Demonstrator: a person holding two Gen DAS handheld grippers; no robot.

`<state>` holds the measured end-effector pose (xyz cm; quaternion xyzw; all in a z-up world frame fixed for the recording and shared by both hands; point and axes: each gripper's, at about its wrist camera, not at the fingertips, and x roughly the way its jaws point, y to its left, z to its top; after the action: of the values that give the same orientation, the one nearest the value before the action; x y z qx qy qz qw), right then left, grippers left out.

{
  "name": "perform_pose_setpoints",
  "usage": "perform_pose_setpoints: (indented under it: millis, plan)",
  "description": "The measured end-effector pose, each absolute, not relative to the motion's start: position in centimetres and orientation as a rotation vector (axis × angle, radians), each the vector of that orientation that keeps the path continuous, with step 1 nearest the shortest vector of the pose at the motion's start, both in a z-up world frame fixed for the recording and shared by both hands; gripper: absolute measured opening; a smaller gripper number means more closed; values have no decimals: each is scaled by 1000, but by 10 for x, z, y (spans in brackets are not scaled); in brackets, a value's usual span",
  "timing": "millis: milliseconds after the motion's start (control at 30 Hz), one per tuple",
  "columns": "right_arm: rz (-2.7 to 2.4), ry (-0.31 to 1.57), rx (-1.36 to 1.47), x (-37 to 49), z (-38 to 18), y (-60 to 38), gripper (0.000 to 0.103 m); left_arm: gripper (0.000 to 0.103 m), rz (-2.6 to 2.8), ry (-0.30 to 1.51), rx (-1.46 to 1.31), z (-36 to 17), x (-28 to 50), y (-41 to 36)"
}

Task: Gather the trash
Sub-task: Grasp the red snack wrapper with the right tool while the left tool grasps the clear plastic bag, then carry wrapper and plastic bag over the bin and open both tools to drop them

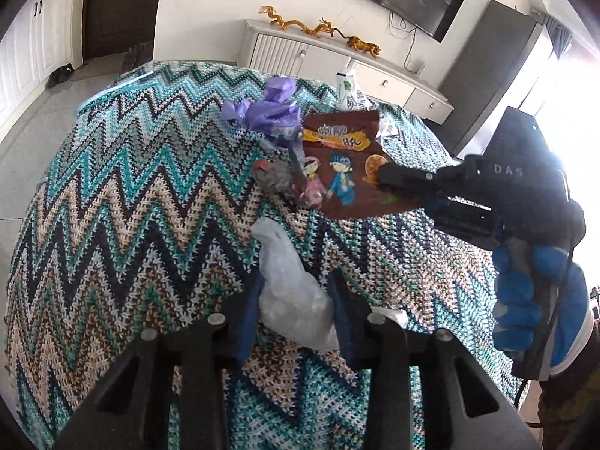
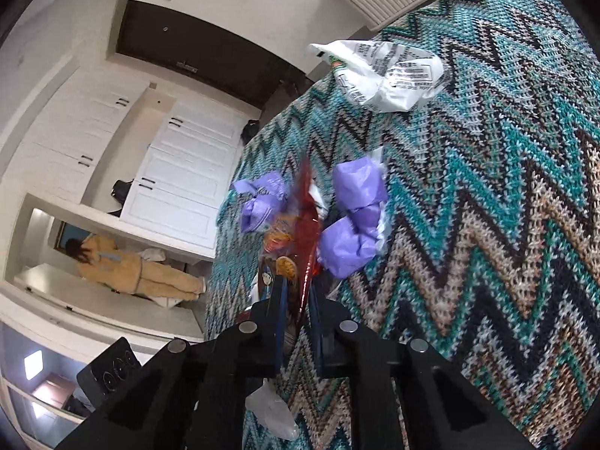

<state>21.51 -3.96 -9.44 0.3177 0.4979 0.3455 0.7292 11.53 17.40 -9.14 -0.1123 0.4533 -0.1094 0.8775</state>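
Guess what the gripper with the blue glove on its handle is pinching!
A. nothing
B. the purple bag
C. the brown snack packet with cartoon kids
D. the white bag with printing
C: the right gripper has its fingers shut on the edge of the brown snack packet, holding it above the blanket, while the purple bag and the white printed bag lie apart from it.

Brown snack wrapper (image 1: pixel 345 161) was held upright at frame centre; clear bag (image 1: pixel 292 288) lay crumpled below; purple bag (image 1: pixel 270 112) above.
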Motion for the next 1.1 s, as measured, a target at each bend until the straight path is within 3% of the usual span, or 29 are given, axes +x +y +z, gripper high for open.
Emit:
perform_pose_setpoints:
  millis: [467,1100]
  plan:
    - [780,939,711,156,-46,-101,6,33,-224,867,-236,-58,69,173]
    - [650,746,927,75,-27,-233,6,33,-277,831,-176,-20,39,125]
